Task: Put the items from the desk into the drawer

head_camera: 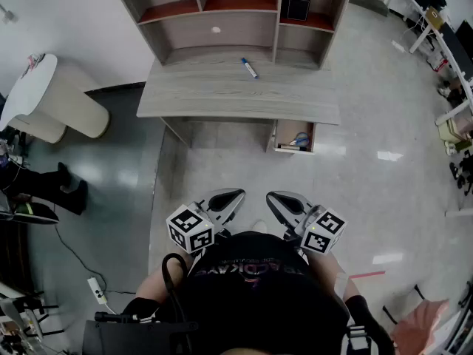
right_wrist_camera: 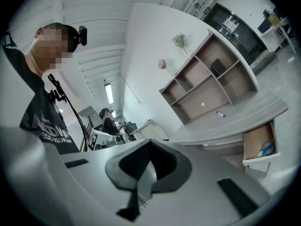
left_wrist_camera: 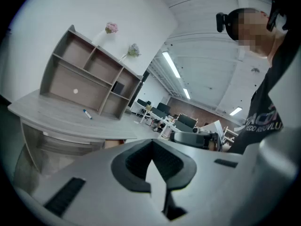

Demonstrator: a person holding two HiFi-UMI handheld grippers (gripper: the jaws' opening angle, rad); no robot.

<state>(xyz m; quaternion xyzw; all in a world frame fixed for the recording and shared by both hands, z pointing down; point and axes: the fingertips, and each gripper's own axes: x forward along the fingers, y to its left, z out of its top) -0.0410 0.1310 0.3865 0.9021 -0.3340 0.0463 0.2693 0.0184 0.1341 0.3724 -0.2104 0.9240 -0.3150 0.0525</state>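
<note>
Although the drawer (head_camera: 295, 137) stands pulled out, the pen (head_camera: 249, 68) lies on the worktop (head_camera: 214, 98), well back from the front edge and just before the foot of the shelf unit (head_camera: 222, 17). It is a white pen with a blue cap, set at a slant, and nothing touches it. The drawer hangs under the worktop's right end, nearer the person than the pen and a little to its right. A blue item (head_camera: 301, 139) lies inside; what it is cannot be made out. On the shelf unit, a black box (head_camera: 295, 6) sits in the upper right compartment, and two flowers (left_wrist_camera: 111, 28) stand on its top.

A stretch of pale floor (head_camera: 222, 168) lies between the worktop and the person (head_camera: 255, 287), so both grippers are well apart from the pen and the drawer. The left gripper (head_camera: 235, 196) and the right gripper (head_camera: 275, 197) are held side by side close to the person's chest, tips toward the worktop. In the left gripper view the jaws are closed together with nothing between them, and the pen shows far off to the upper left. In the right gripper view the jaws are likewise closed and empty, with the pen and the drawer far off to the right.
</note>
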